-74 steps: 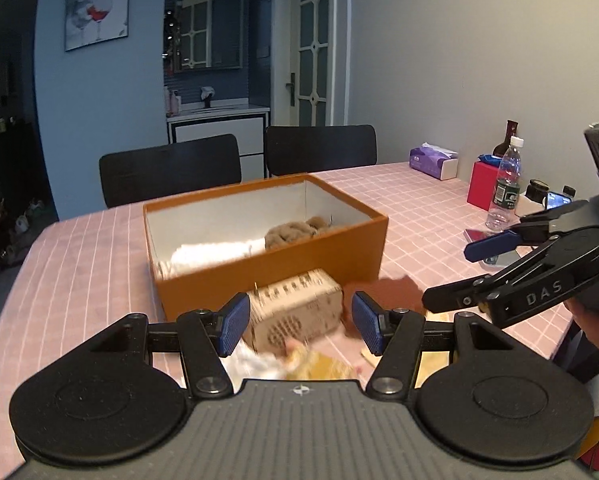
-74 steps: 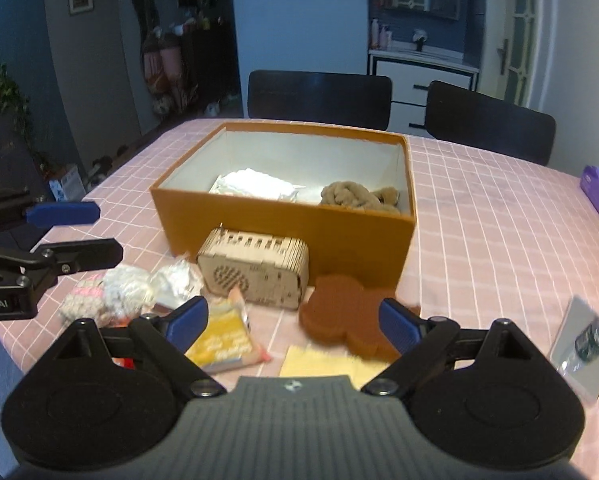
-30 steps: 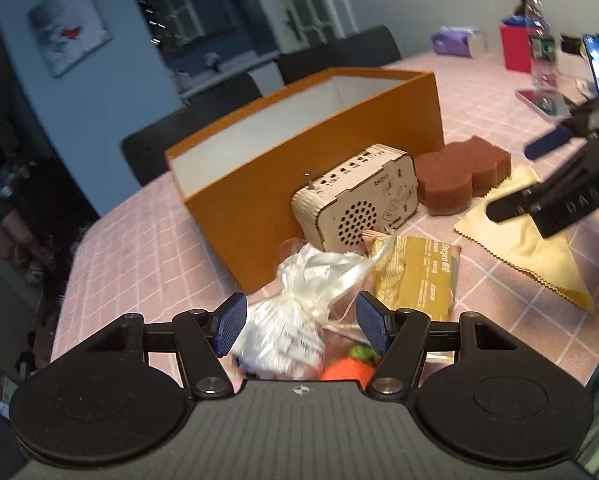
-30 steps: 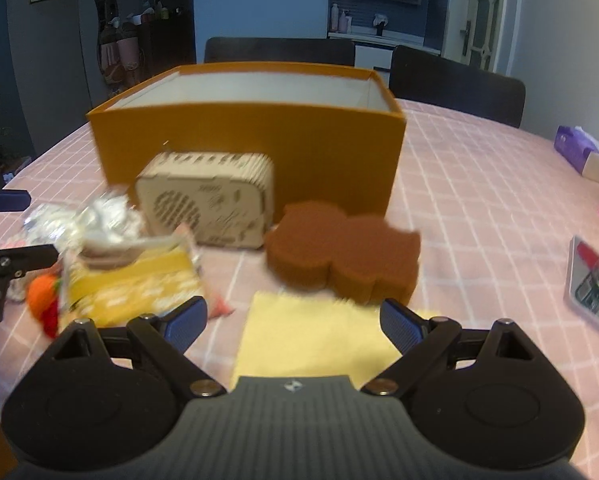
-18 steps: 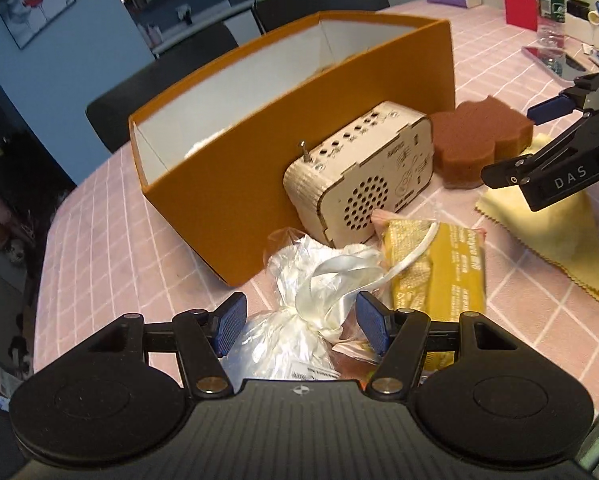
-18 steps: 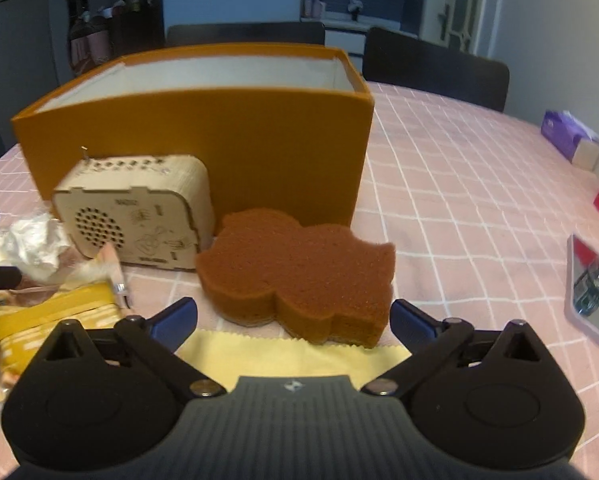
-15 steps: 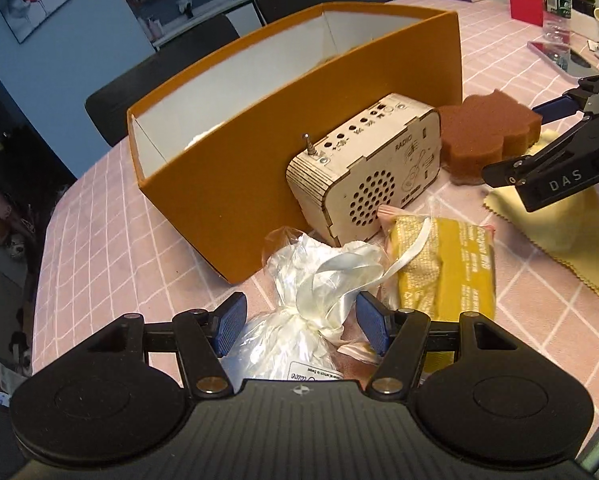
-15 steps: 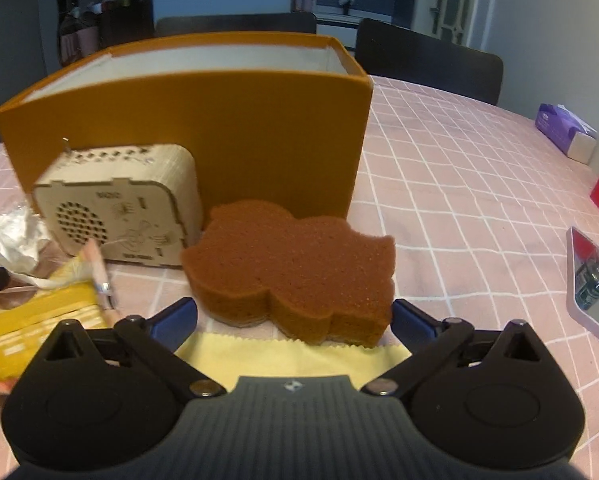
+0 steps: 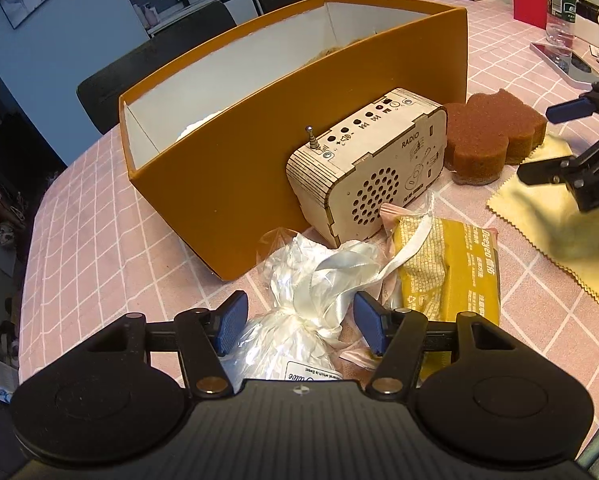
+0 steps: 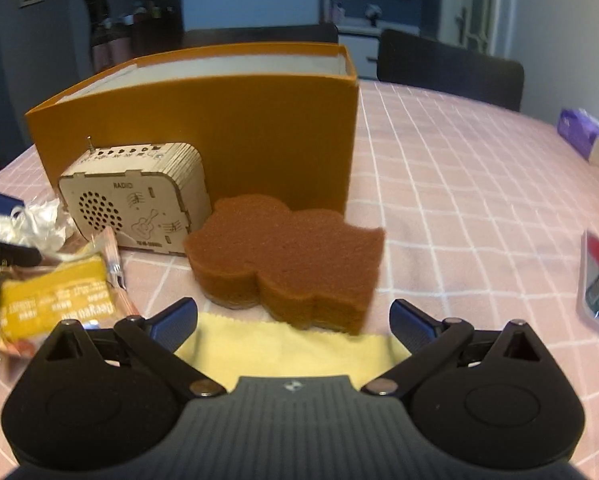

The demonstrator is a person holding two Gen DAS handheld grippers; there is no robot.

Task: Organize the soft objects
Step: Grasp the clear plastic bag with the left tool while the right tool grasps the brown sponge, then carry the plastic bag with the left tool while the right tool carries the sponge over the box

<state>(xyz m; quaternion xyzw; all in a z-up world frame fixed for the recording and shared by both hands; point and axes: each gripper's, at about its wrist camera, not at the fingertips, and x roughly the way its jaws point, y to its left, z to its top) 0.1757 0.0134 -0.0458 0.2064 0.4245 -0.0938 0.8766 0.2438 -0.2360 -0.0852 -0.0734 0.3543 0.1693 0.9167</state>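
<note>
Between the left tool (image 9: pixel 300 323) (open): ribboned bag (image 9: pixel 299 312).

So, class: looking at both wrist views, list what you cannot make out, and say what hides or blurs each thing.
- Contents of the orange box: in both views the near wall hides almost all of them.
- Bottom of the white bag: left view, covered by the left gripper.
- Near part of the yellow cloth: right view, under the right gripper.
- Print on the yellow packet: right view, blurred.
</note>
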